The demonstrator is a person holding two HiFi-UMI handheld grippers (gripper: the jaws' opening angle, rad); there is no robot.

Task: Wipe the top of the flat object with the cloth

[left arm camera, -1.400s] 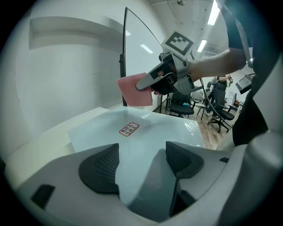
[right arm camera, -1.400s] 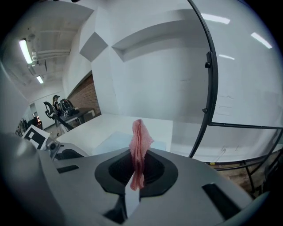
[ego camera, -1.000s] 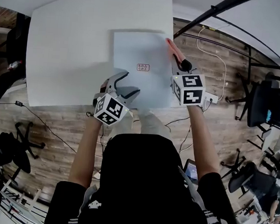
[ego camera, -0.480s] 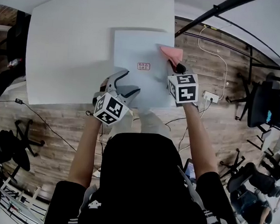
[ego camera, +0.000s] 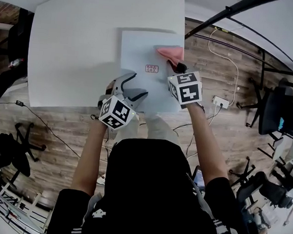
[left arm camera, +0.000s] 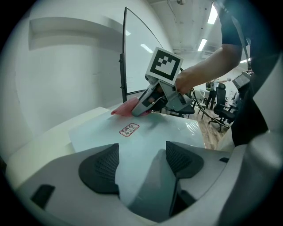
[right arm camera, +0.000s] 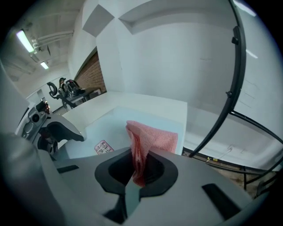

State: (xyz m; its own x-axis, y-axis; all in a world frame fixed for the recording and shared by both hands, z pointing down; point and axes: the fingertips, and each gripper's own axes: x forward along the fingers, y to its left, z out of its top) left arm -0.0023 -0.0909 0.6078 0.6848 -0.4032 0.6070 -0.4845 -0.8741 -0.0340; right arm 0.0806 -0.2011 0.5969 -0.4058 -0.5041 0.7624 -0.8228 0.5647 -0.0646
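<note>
My right tongs point(right arm camera: 138, 167) pinch the pink cloth point(right arm camera: 154, 139), whose free end lies on the pale flat sheet point(ego camera: 142, 48) just ahead of their tips. My left tongs point(left arm camera: 141, 164) stand wide apart, empty, over the sheet's near edge, its red label point(left arm camera: 128, 129) ahead of them.

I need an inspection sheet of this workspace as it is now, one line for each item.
Surface: white table, standing on a wooden floor.
Job's things: pale blue flat object with a red label lies at the table's near right edge; pink cloth lies on its far right part.
Clutter: nothing seen.
Grippers: left gripper open, over the flat object's near edge; right gripper shut on the cloth.
Cables: white cable and socket block on the floor at right; black cable at left.
Surroundings: office chairs; black frame.
</note>
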